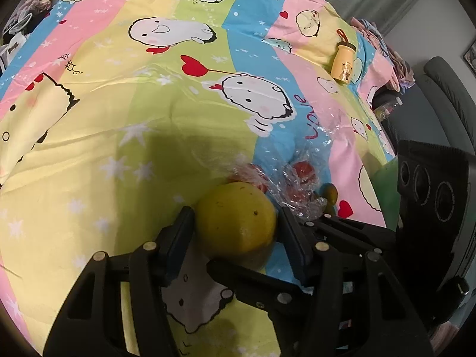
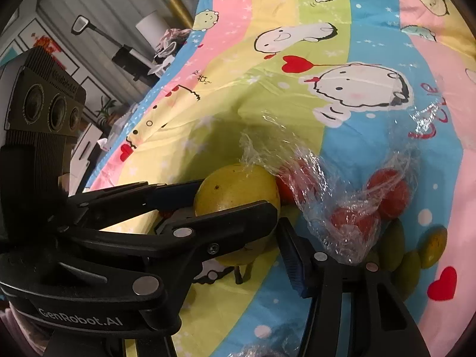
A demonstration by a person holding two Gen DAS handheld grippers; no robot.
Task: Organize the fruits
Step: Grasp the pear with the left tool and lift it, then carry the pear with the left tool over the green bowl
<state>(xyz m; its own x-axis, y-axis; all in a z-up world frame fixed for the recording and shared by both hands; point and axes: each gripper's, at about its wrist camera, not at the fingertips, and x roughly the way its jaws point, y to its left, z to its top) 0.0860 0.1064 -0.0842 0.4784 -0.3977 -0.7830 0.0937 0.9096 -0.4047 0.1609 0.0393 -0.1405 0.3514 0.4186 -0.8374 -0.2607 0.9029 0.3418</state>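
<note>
Left gripper [image 1: 235,229]: fingers [image 1: 181,232] pressed against both flanks of the large yellow-green fruit [image 1: 236,218], clamped on it just above the bed sheet [image 1: 89,148]. In the right wrist view, same fruit [image 2: 235,187] seen side-on, pinched between the left gripper's [image 2: 226,199] black fingers [image 2: 247,211] entering from 9 o'clock.

Right gripper [image 2: 267,253]: one blue-padded finger [image 2: 293,264] visible at 6 o'clock, just beside the fruit; the other hidden behind the left gripper, so impossible to tell whether spread or closed, with nothing seen held.

At 3 o'clock of the yellow-green fruit, a crumpled clear plastic bag [image 2: 333,184] with red fruits [image 2: 389,193] inside, touching the yellow-green fruit's far side. In the left wrist view, the bag [image 1: 294,190] at 1 o'clock of the held fruit, red fruits [image 1: 302,171] showing through the film.

Further out at 4 o'clock in the right wrist view, small green-yellow fruits [image 2: 433,247] lying loose on the sheet near a red heart print; one [image 1: 331,193] peeking past the bag in the left wrist view.

Far across the bed at 1 o'clock in the left wrist view, a small yellow bottle [image 1: 343,65] lying on the cartoon-print sheet, well apart from everything else.
</note>
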